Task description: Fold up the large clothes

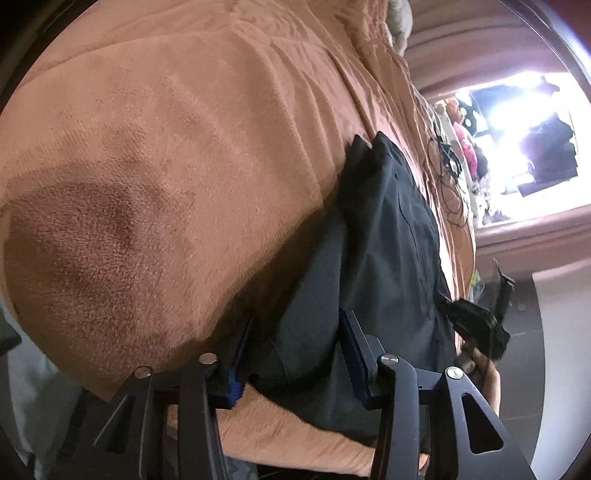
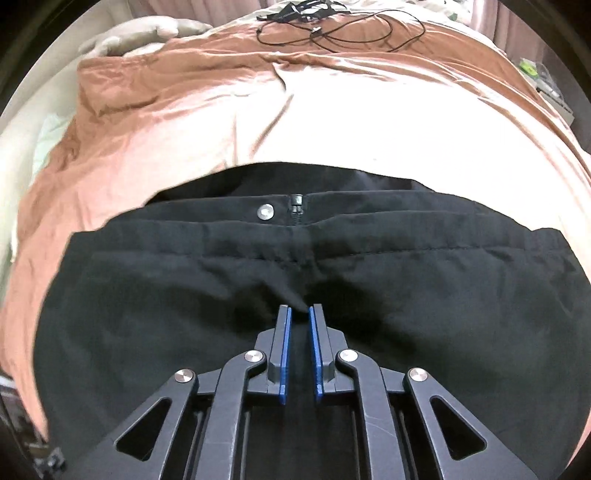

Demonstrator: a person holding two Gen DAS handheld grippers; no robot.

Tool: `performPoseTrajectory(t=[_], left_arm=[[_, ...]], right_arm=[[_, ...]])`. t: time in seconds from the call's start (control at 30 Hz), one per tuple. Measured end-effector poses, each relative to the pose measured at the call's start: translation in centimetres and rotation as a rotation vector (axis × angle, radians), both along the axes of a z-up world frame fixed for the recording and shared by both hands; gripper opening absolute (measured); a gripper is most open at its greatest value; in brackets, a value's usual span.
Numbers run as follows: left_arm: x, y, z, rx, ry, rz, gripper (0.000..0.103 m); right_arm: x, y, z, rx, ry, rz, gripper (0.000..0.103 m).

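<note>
A pair of black trousers [image 2: 184, 295] lies on a brown blanket [image 2: 184, 122] on a bed; its waistband with a metal snap [image 2: 265, 212] and zipper faces away in the right wrist view. My right gripper [image 2: 300, 310] is nearly shut, pinching a fold of the trousers just below the zipper. In the left wrist view the trousers [image 1: 388, 229] run away along the blanket [image 1: 147, 166]. My left gripper [image 1: 295, 321] is open, its fingers straddling the near end of the fabric. The right gripper [image 1: 476, 325] shows at the far right of that view.
Black cables [image 2: 343, 29] lie on the blanket at the far side of the bed. A pale pillow [image 2: 147, 33] sits at the far left. A bright window [image 1: 532, 122] and clutter lie beyond the bed.
</note>
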State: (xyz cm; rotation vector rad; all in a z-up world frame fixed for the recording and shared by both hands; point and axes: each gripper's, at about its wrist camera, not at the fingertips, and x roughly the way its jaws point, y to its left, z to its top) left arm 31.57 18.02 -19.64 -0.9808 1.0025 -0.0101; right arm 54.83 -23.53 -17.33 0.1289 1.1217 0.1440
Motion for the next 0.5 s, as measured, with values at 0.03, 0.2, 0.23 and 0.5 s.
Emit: performPoseTrajectory(t=[0.03, 0.2, 0.23, 0.5], left_arm=[[0.0, -0.1, 0.1, 0.0, 0.001, -0.003, 0.035], [-0.3, -0.4, 1.7, -0.001, -0.031, -0.017, 0.018], [-0.3, -0.5, 2.1, 0.001, -0.04, -0.019, 0.017], [-1.1, -1.5, 5.6, -0.005, -0.144, -0.04, 0.014]], right_arm=[[-0.5, -0.2, 0.6, 0.015, -0.004, 0.007, 0.01], [-4.5, -1.4, 3.3, 0.085, -0.039, 0.043, 0.011], [-5.6, -1.8, 3.6, 0.104, -0.043, 0.043, 0.012], [-13.7, -2.6, 4.1, 0.166, -0.078, 0.088, 0.047]])
